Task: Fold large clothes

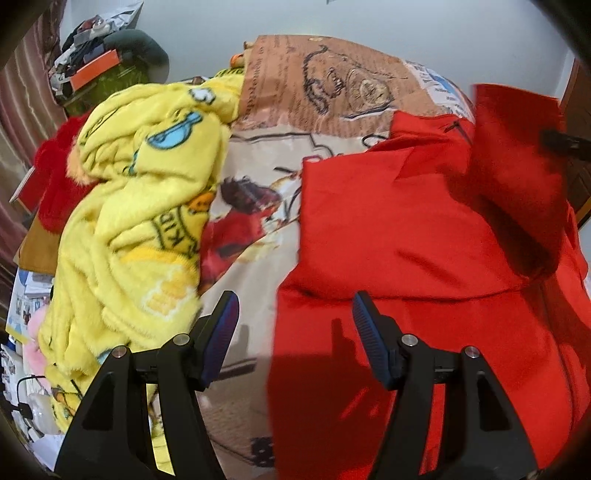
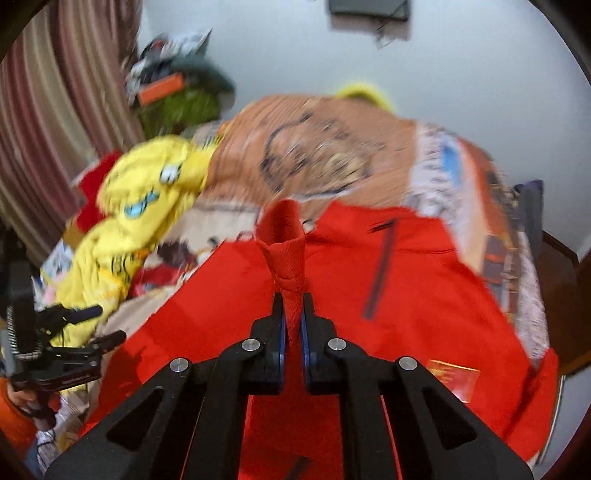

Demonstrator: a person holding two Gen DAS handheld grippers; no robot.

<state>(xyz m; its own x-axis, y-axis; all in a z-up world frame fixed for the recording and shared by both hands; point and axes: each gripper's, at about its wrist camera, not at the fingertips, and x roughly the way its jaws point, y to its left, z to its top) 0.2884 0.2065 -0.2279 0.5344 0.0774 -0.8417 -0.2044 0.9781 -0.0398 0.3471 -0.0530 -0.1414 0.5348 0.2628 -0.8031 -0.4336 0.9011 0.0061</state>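
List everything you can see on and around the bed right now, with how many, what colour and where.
red garment: one, red, spread on the bed's right side, cuff lifted
yellow blanket: one, yellow cartoon print, bunched on the left
bedsheet: one, tan printed, under both
curtain: one, striped pink-brown, far left
clutter pile: one, mixed colours, back left corner
left gripper: one, black, open above the garment's edge
right gripper: one, black, shut on the garment's cuff

Pale wall (image 1: 369, 22) behind, striped curtain (image 2: 55, 110) at left, printed bedsheet (image 1: 332, 85) w/ clutter.
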